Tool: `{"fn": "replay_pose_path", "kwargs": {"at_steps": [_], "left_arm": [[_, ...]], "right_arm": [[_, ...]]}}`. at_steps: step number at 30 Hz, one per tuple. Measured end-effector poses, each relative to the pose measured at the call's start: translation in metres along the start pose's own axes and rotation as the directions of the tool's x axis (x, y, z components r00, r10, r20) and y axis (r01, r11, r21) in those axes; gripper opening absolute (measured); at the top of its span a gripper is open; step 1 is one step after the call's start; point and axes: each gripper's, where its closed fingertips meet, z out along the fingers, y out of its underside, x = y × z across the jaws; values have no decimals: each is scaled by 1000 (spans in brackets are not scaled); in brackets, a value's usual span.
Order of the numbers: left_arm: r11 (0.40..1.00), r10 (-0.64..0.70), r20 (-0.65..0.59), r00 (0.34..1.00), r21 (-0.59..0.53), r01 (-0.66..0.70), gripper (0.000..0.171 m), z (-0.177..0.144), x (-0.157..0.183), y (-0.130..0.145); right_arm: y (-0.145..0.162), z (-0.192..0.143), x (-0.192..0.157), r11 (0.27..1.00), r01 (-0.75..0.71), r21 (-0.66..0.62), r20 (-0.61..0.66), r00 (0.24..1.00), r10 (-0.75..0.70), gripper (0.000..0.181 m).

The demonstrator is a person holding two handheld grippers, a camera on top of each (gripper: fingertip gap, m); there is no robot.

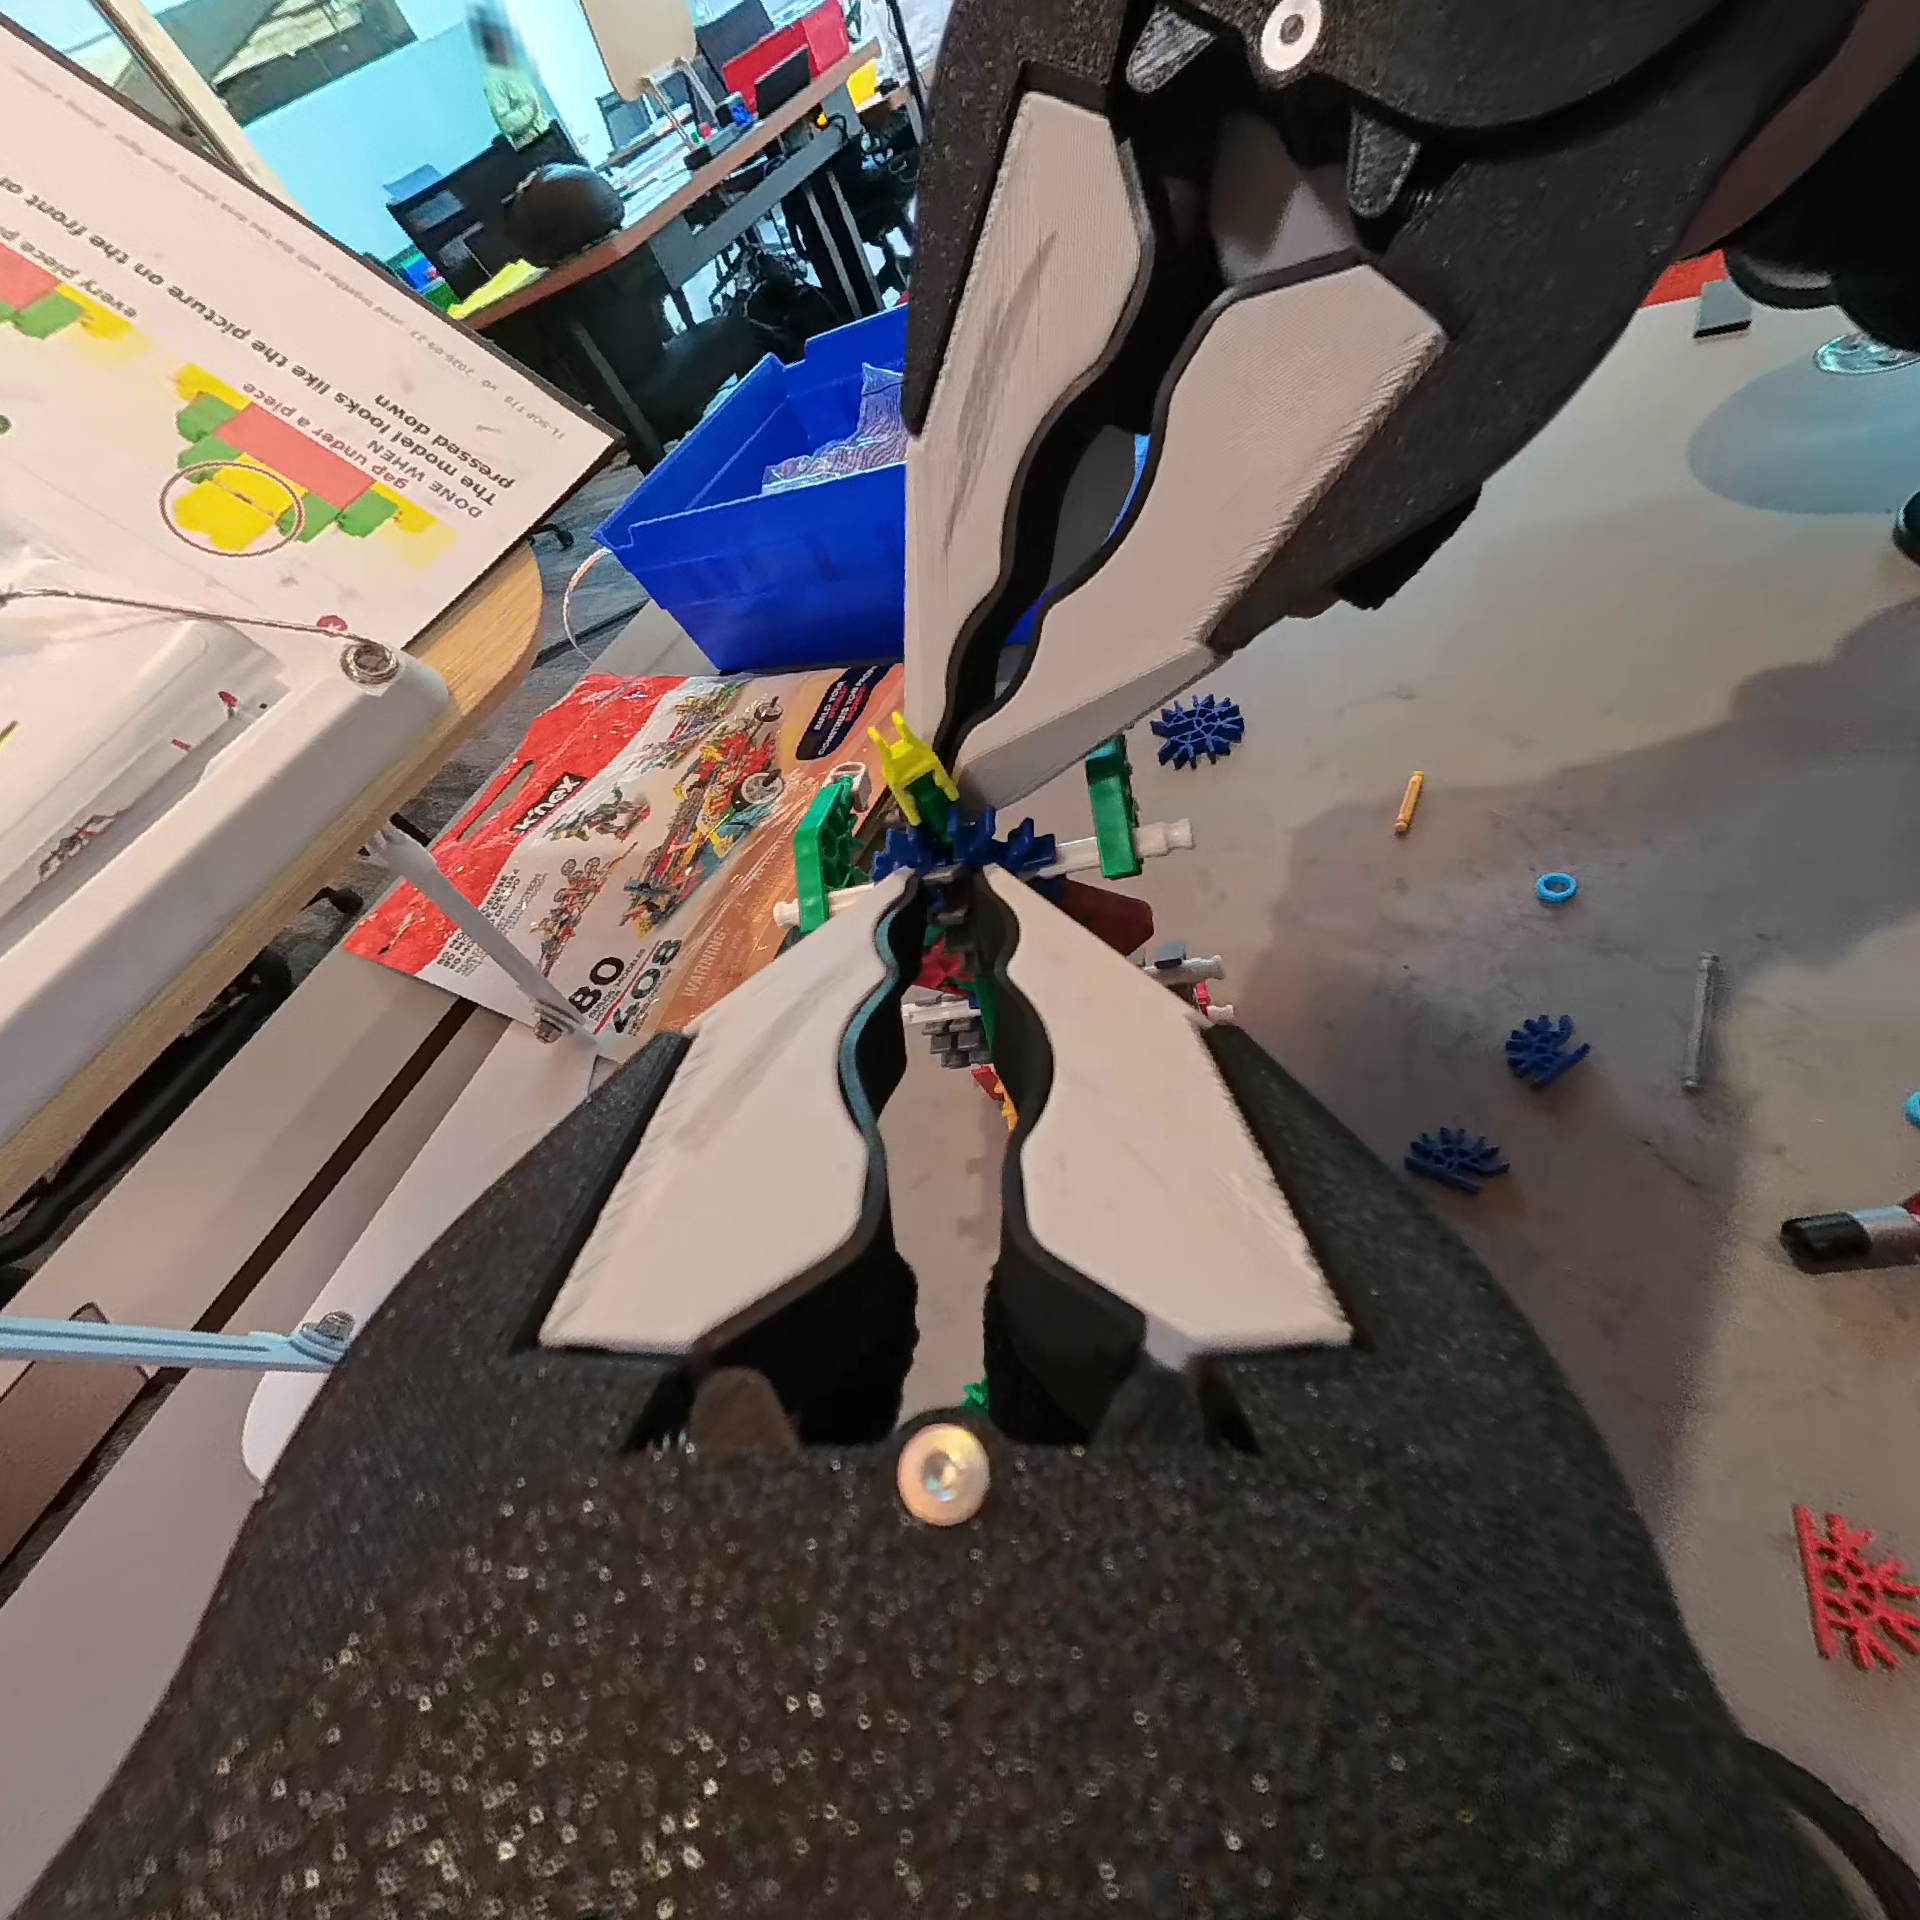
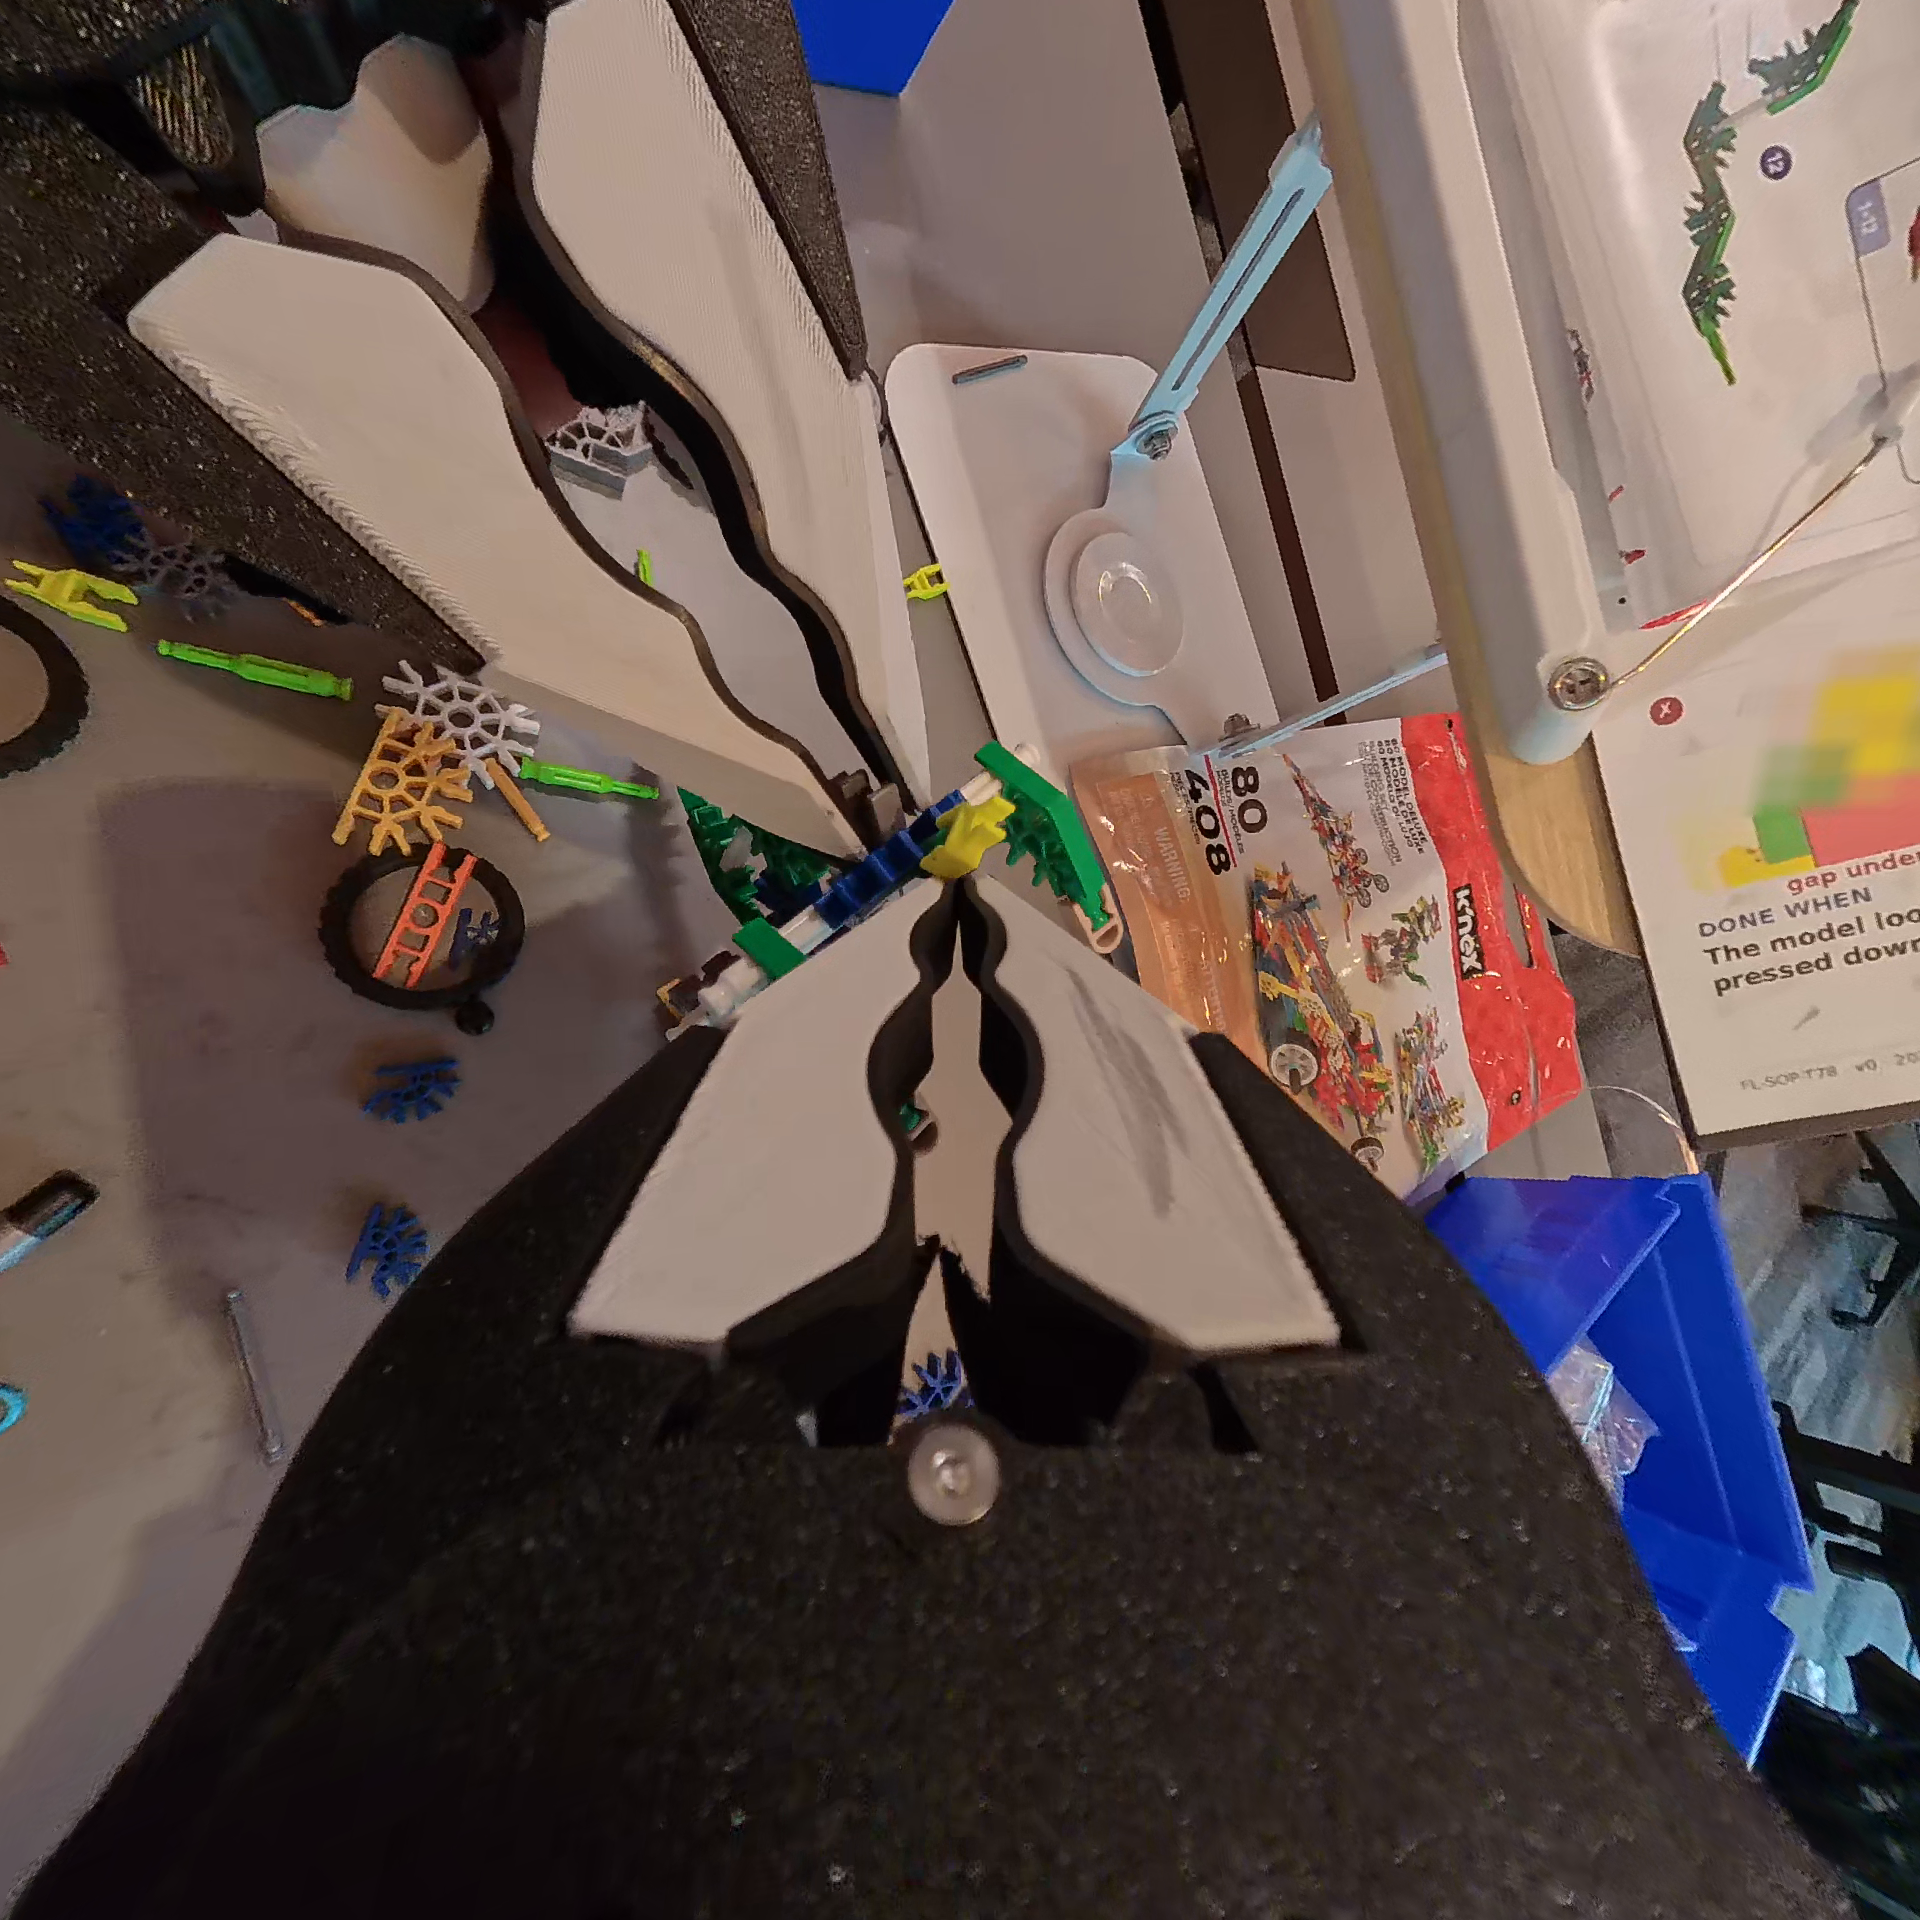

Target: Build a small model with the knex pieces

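A small model of plastic rods and connectors (image 1: 997,842) hangs above the grey table, made of blue and green connectors on white rods. My left gripper (image 1: 948,883) is shut on its middle, by the blue connectors. My right gripper (image 1: 951,767) comes down from above, shut on a yellow connector (image 1: 912,767) at the top of the model. In the right wrist view my right gripper (image 2: 956,896) pinches the yellow connector (image 2: 971,829) against the blue pieces on the white rod (image 2: 878,873). There the left gripper (image 2: 868,821) enters from the upper left.
A blue bin (image 1: 748,540) and a red toy bag (image 1: 644,831) lie behind the model. An instruction board (image 1: 260,416) stands at the left. Loose blue connectors (image 1: 1195,717), a grey rod (image 1: 1699,1018), a red connector (image 1: 1860,1590) and a tyre (image 2: 421,925) lie scattered on the table. Both grippers' tips are close together, under 4 cm apart.
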Motion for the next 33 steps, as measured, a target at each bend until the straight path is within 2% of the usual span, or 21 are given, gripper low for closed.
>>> {"fn": "replay_pose_path", "kwargs": {"at_steps": [8, 11, 22, 27, 33], "left_arm": [[999, -16, 31, 999, -30, 17, 5, 1, -7, 4], [998, 25, 53, 998, -62, -21, 6, 1, -11, 5], [999, 12, 30, 999, -43, -10, 7, 3, -7, 3], [999, 17, 14, 1000, -43, -16, 7, 0, -8, 4], [998, 30, 10, 999, -59, -30, 6, -4, -12, 7]], "right_arm": [[-4, -1, -7, 1000, -5, -17, 21, 1000, 6, 0], [-3, 2, -4, 1000, -20, -9, 29, 999, 20, 0], [9, -2, 3, 997, -77, 27, 95, 993, 74, 0], [26, -16, 19, 989, -144, 38, 56, 988, 142, 0], [79, -16, 28, 959, -281, -48, 31, 959, 282, 6]]}}
